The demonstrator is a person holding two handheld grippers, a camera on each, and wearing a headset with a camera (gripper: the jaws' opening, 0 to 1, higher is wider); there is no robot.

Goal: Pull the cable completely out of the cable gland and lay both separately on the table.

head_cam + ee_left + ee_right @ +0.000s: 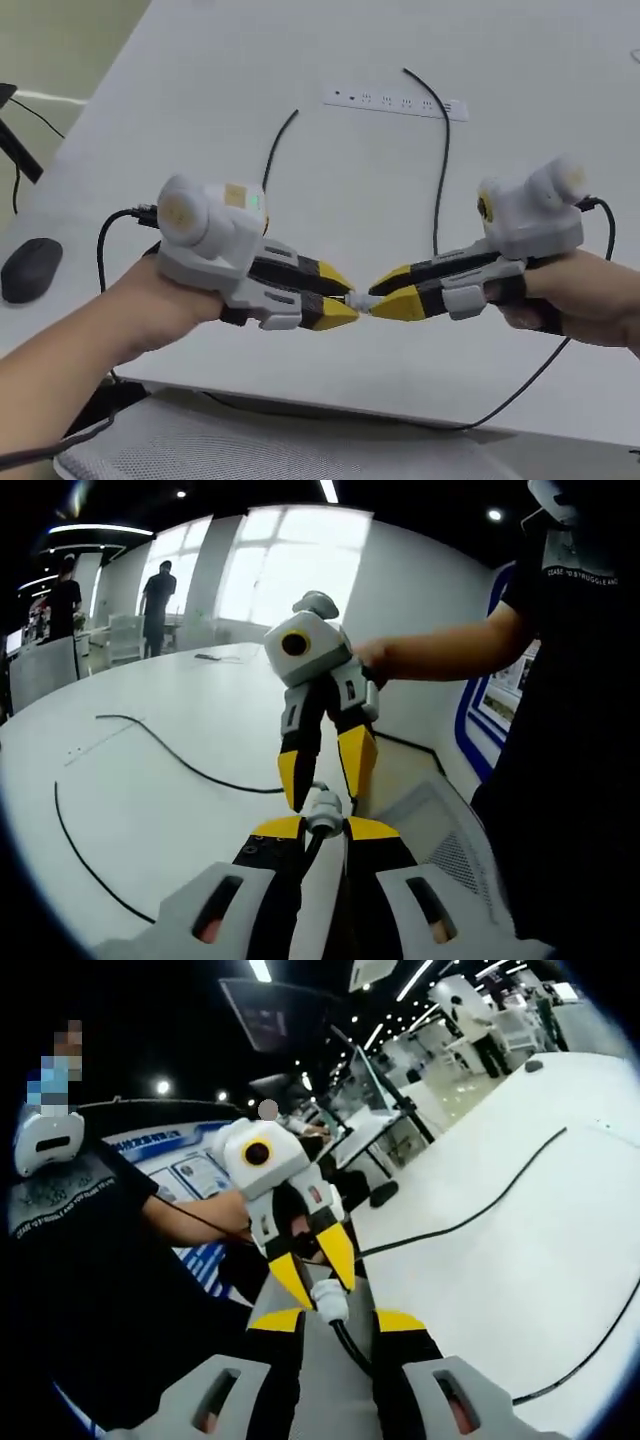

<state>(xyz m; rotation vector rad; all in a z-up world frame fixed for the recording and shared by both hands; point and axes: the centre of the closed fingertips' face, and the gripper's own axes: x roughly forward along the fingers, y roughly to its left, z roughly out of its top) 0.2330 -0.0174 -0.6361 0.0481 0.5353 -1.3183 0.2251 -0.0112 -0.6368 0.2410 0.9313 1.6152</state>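
The cable gland (362, 300) is clenched in the left gripper (352, 300), above the bench's (330, 370) near edge. The cable (350, 1345) leaving it is pinched by the right gripper (373, 299), tip to tip.

We saw a smooth white plastic gland (362, 300) and a matt black cable (350, 1345) above the table's (300, 60) matt white top.

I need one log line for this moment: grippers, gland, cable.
left gripper: shut on gland | right gripper: tips at gland, grip unclear | cable: inside gland | table: neither laid down yet
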